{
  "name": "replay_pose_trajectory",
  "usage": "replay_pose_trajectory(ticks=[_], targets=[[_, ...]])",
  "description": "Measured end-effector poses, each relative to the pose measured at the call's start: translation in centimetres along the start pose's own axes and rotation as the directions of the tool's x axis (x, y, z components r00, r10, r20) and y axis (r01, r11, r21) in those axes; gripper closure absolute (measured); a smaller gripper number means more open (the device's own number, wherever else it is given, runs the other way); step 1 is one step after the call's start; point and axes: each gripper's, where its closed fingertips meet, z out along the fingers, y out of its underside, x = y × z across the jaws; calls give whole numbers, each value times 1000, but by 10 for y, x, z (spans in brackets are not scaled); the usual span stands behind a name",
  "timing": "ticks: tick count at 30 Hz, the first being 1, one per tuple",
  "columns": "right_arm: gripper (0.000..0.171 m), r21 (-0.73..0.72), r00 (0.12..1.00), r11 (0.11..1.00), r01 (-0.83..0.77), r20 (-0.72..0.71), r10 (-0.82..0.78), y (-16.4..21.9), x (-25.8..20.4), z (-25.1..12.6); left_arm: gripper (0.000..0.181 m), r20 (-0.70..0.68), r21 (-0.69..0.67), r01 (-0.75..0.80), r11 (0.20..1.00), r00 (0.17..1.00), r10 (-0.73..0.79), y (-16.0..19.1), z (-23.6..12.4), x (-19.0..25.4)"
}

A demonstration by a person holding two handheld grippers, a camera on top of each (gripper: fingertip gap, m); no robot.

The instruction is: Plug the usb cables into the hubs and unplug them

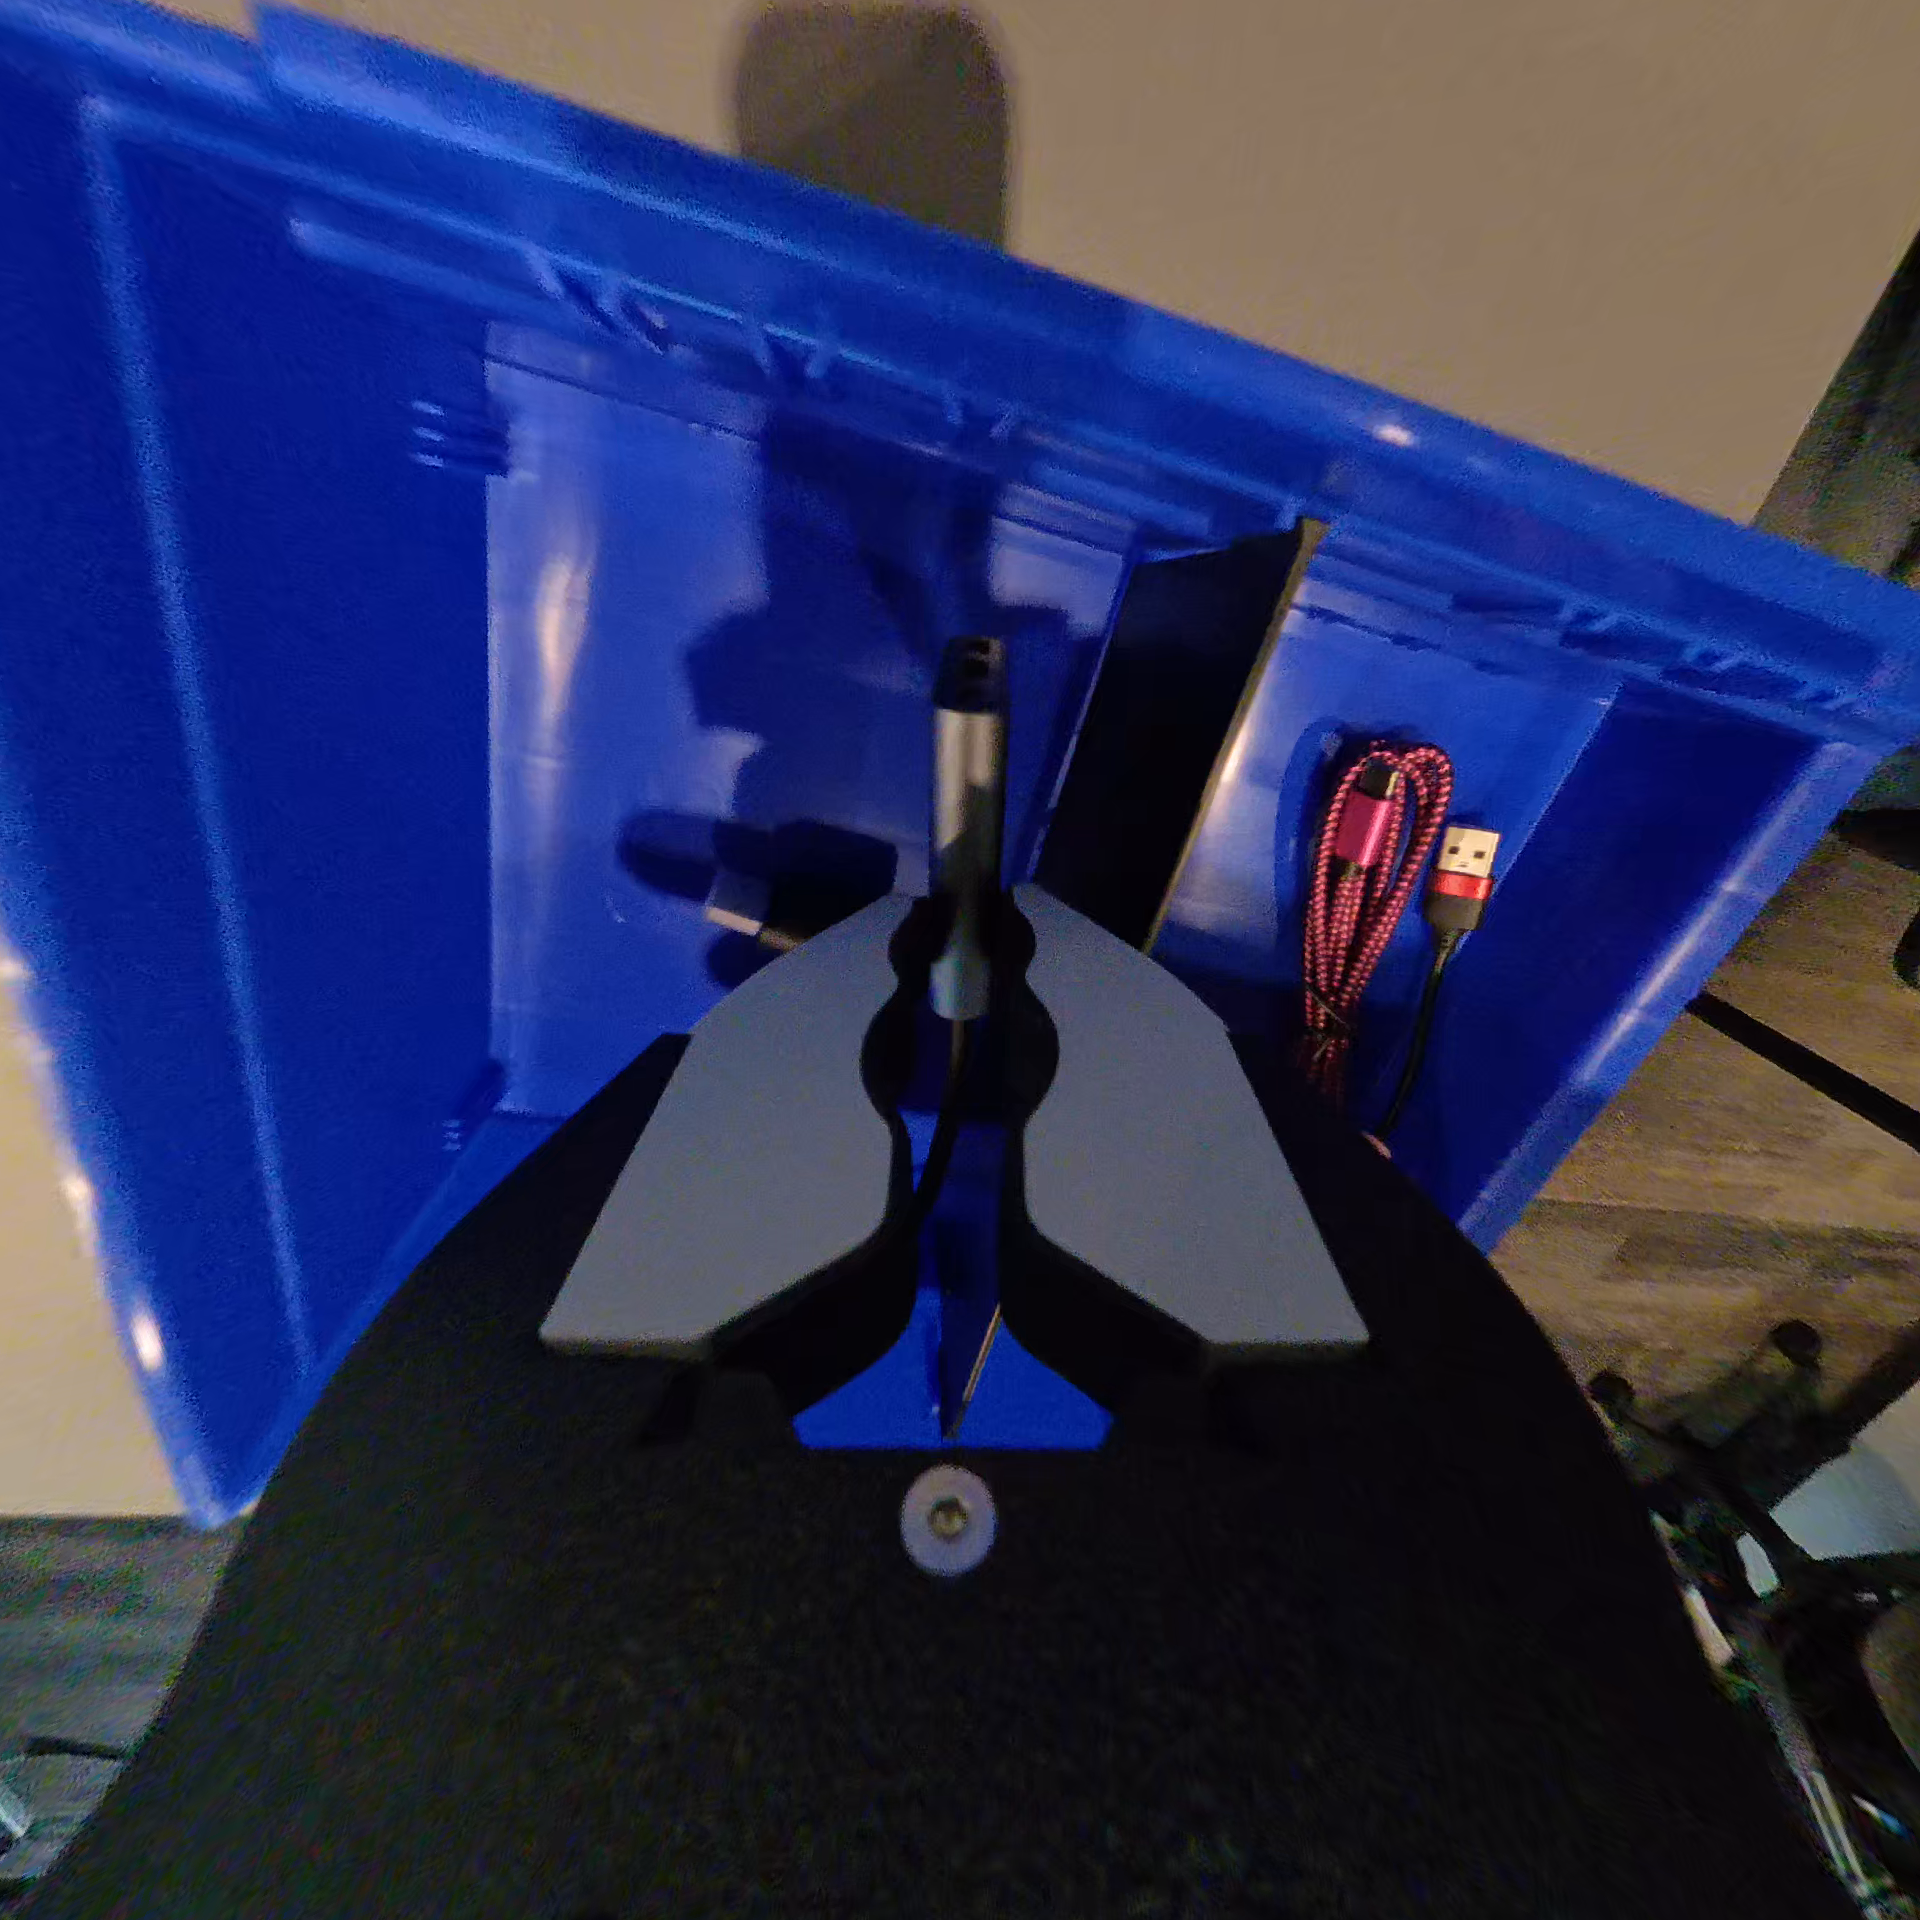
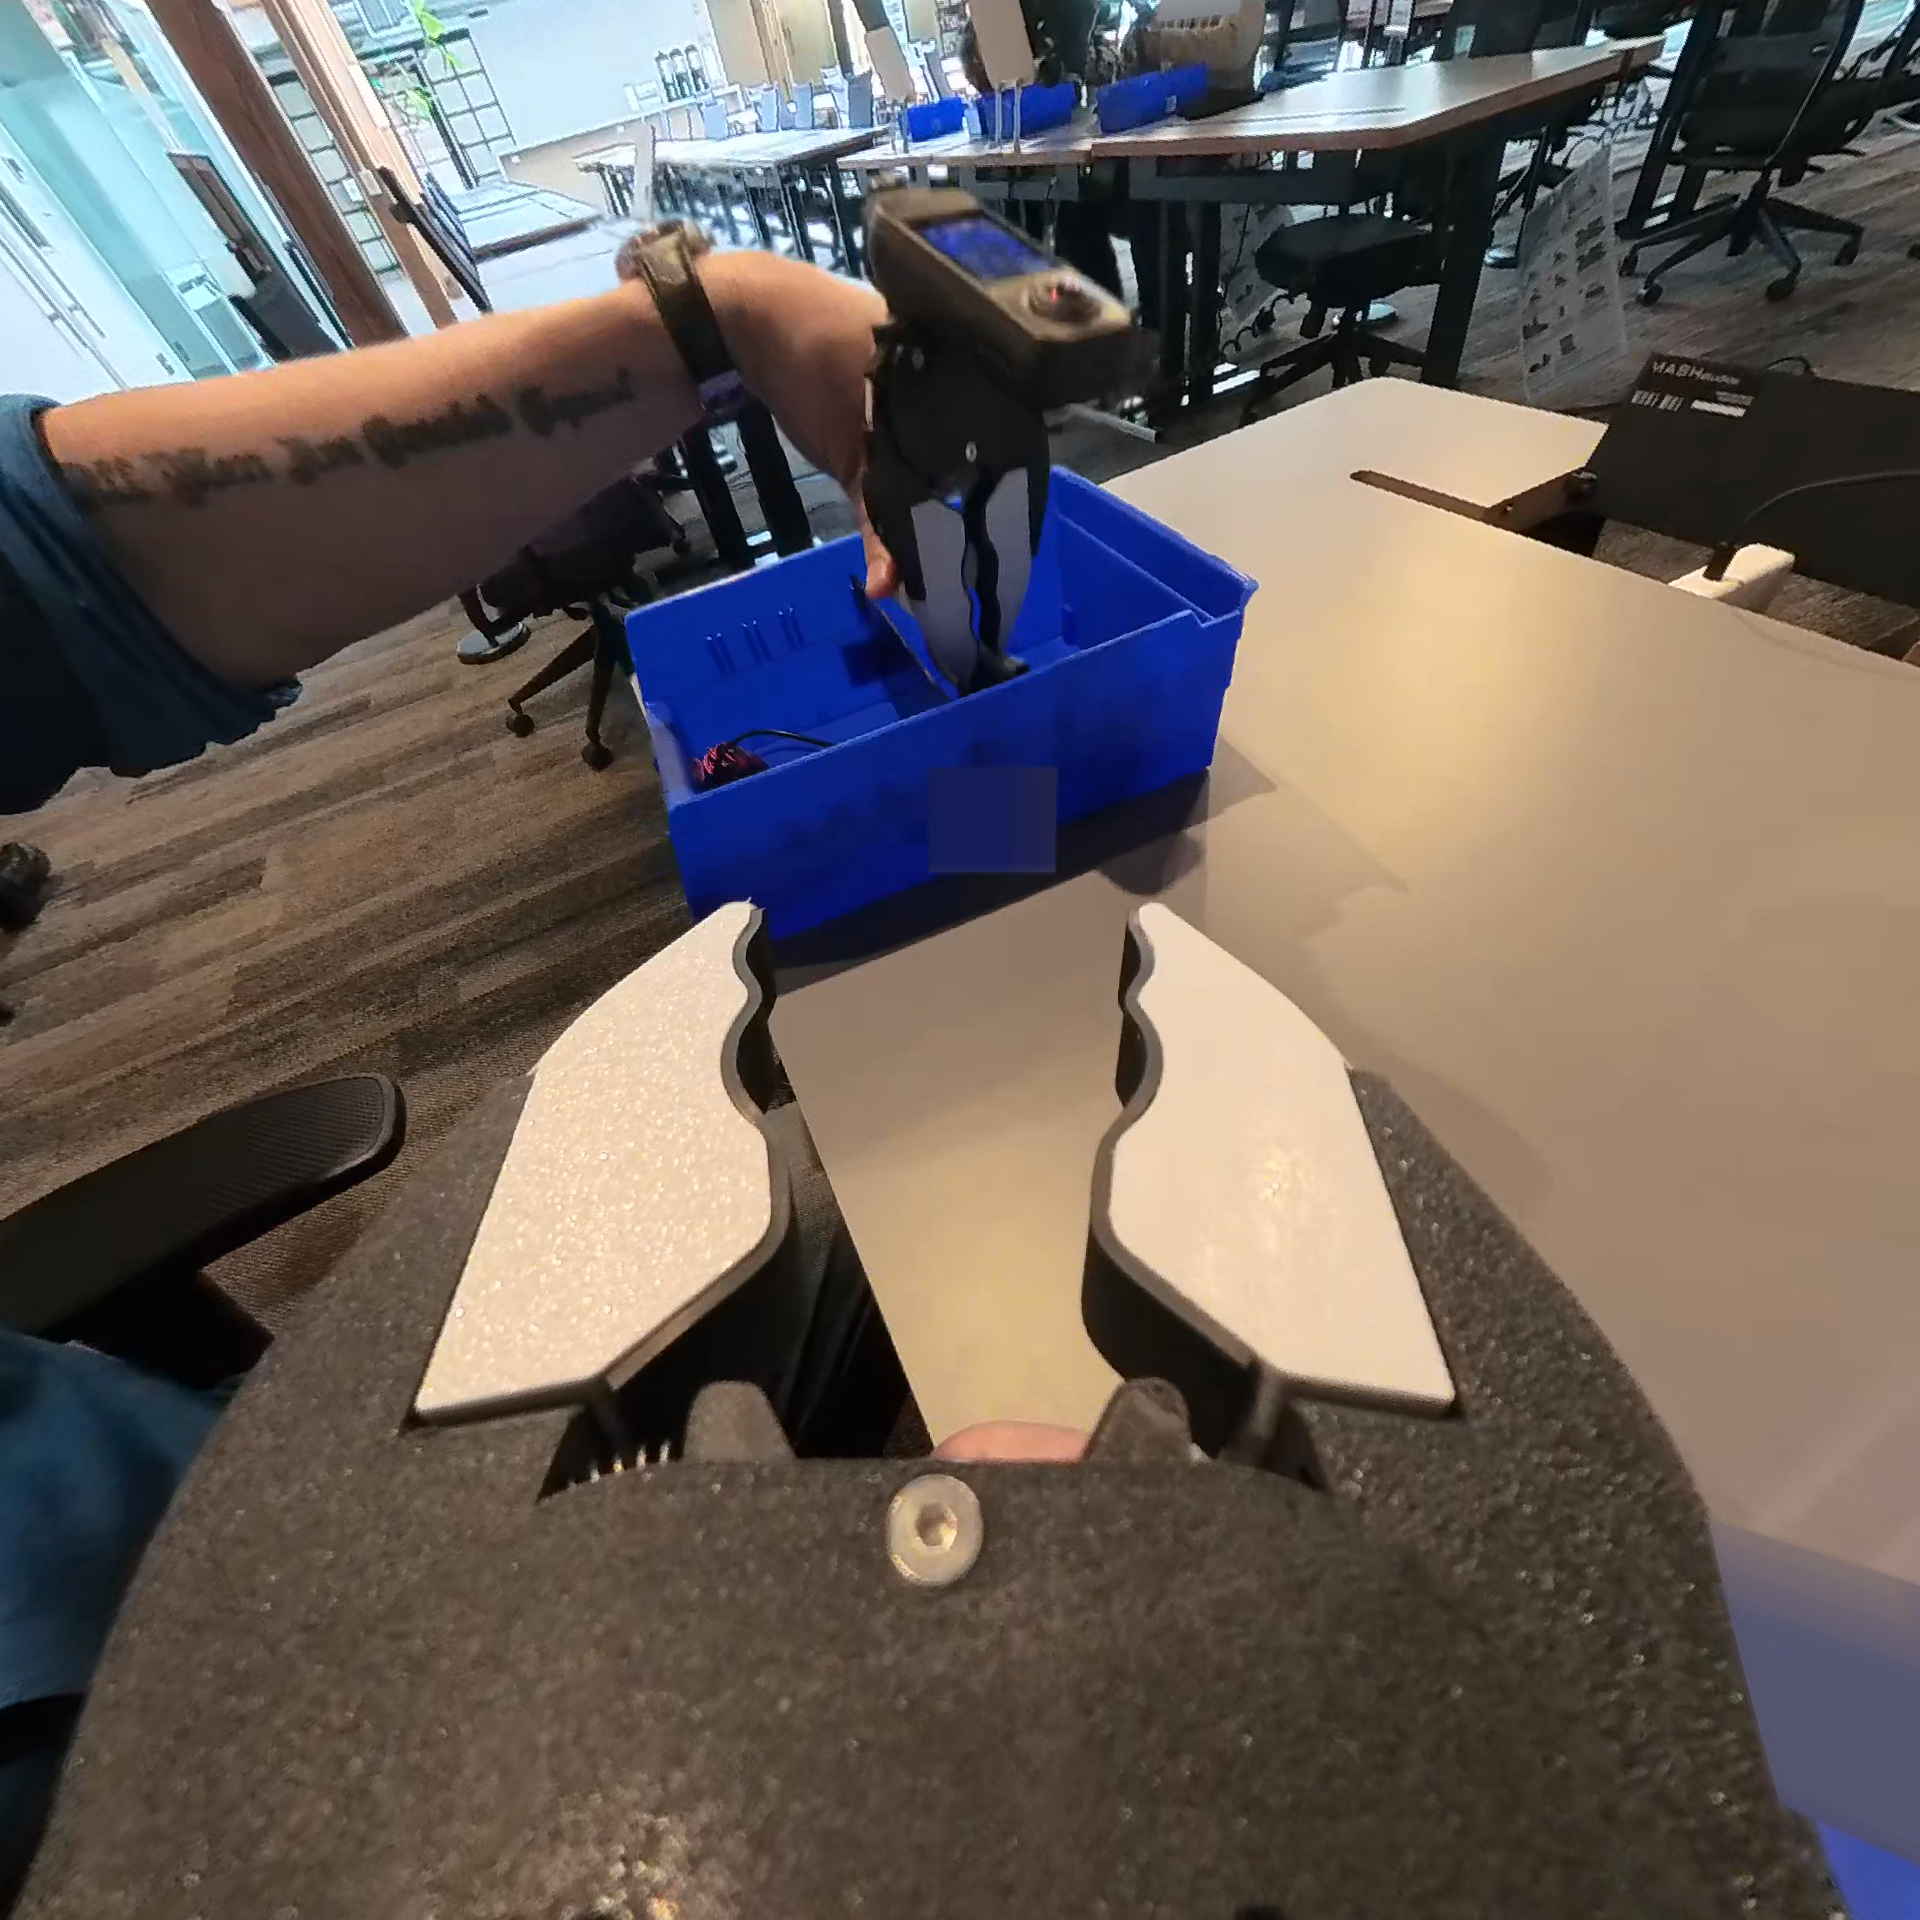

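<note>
Blue bin (image 1: 312, 623): left gripper (image 1: 961, 935) inside, clamped on silver-black USB plug (image 1: 964, 831); pink braided cable (image 1: 1361, 883) beyond black divider (image 1: 1174, 727). Right gripper (image 2: 940, 997) wide, empty, outside bin. Risk: thin plug twisting between fingertips.

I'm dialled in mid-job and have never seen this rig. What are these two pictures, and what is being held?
No robot arm here: a person holds a two-finger gripper in each hand, and each carries a camera looking along its fingers.

The left wrist view looks down into a blue bin. The left gripper is shut on a silver-and-black plug with its cable trailing back. A black divider splits the bin; beyond it lie a coiled pink cable and a red plug.

The right wrist view looks across a grey table. The right gripper is open and empty. Farther off, the left gripper reaches into the bin.
</note>
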Motion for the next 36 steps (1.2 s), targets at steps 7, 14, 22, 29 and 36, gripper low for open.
replay_pose_trajectory(ticks=[7,14,22,29,36], targets=[[108,12,1000,1000,10,-1,-10,-6,-2,-5,170,117,86,-33,996,993,23,-25,-73,-7],[108,51,999,998,22,-31,-21,-20,4,-22,170,157,161,-169,972,977,144,-99,-121,12],[108,115,996,992,46,-76,-37,-41,10,-50,170,18,114,-241,964,970,241,-179,-67,40],[108,159,995,986,58,-93,-43,-53,11,-68,170,-208,73,-209,975,953,220,-212,10,61],[109,178,994,982,65,-103,-47,-58,11,-79,169,-322,35,-129,991,937,134,-211,51,55]])
